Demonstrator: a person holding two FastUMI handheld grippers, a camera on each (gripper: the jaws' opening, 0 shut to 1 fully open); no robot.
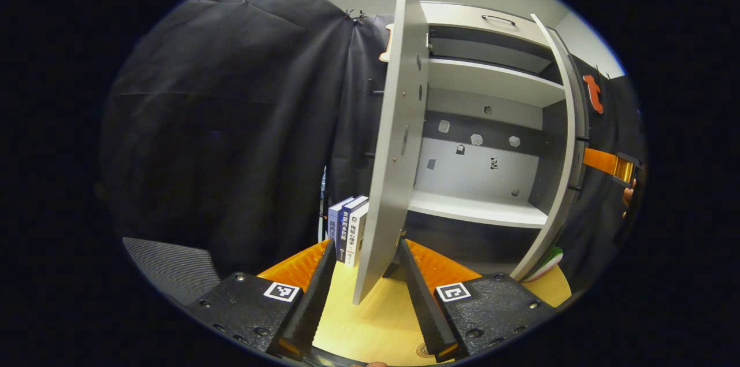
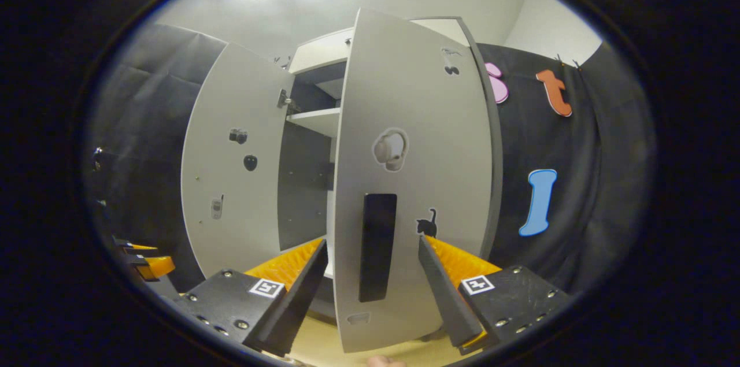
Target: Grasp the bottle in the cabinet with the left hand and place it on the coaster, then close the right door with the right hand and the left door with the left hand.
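Observation:
The grey cabinet point(image 1: 480, 211) stands on the wooden table with both doors swung open, and its visible shelves are bare. In the left gripper view the left door point(image 1: 393, 141) is seen edge-on, and my left gripper point(image 1: 365, 243) is open with a finger on each side of the door's lower edge. In the right gripper view the right door point(image 2: 404, 182) faces me. My right gripper point(image 2: 373, 240) is open, its fingers astride the door's black handle point(image 2: 377, 245). A green and white thing point(image 1: 549, 260) peeks out behind the right door point(image 1: 563, 170); what it is cannot be told.
Three upright books point(image 1: 348, 228) stand on the wooden table point(image 1: 370, 321) left of the cabinet. A dark mesh chair back point(image 1: 167, 266) is at the lower left. The other gripper point(image 1: 613, 165) shows beyond the right door. The left door point(image 2: 237, 170) and the left gripper point(image 2: 144, 263) are at the left of the right gripper view.

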